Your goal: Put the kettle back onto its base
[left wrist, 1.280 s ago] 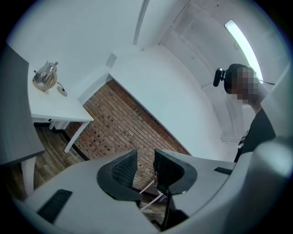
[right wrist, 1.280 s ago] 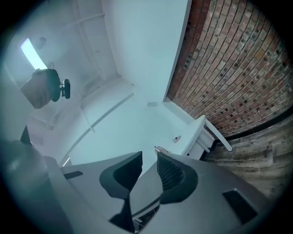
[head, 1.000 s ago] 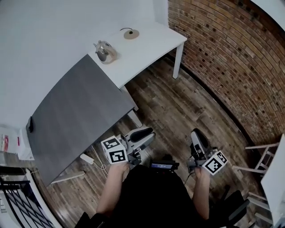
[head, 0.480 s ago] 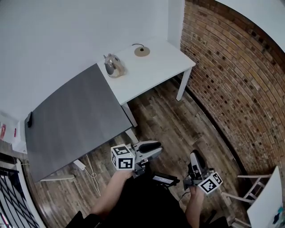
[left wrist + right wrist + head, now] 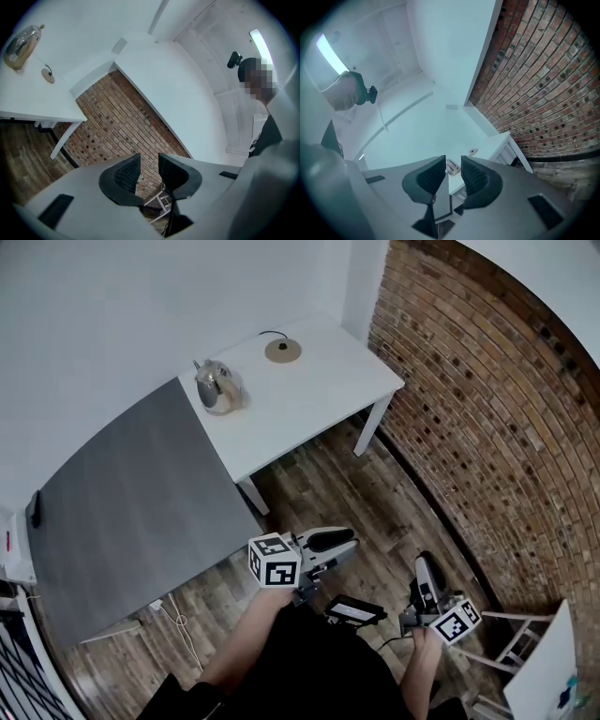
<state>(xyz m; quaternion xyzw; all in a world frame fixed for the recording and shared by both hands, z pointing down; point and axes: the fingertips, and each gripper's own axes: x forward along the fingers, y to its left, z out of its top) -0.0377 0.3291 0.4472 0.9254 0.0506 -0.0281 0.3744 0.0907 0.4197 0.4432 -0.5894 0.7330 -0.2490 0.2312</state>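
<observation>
Kettle [image 5: 218,387] stands on the white counter [image 5: 328,381], near the edge where it meets the grey counter [image 5: 122,512]. It is well apart from its base [image 5: 281,351], not on it. The kettle is a rounded, shiny body with a small knob on the lid; whether it is metal or glass cannot be told at this size. The base is a flat round tan disc, and a thin dark cord runs from it toward the wall, its end not traceable. The left claw [image 5: 343,542] and right claw [image 5: 425,564] are both held over the wooden plank floor [image 5: 375,493], far from the counter. In the left gripper view the left claw [image 5: 149,161] has its ribbed black pads slightly spread with nothing between them, only brick wall [image 5: 117,117] behind. There the kettle [image 5: 21,44] and base [image 5: 47,74] are small at the upper left. In the right gripper view the right claw [image 5: 453,166] also stands narrowly parted and empty. The distant kettle [image 5: 451,166] shows through the gap, partly cut by the pads, with the base [image 5: 473,151] just above. The person's dark clothing [image 5: 309,662] hides the floor below. A small black flat item [image 5: 354,612] at the waist is not identifiable. A white frame [image 5: 520,638] at the lower right is cut off by the picture edge. A dark object [image 5: 35,507] on the grey counter's far edge is too small to tell.
</observation>
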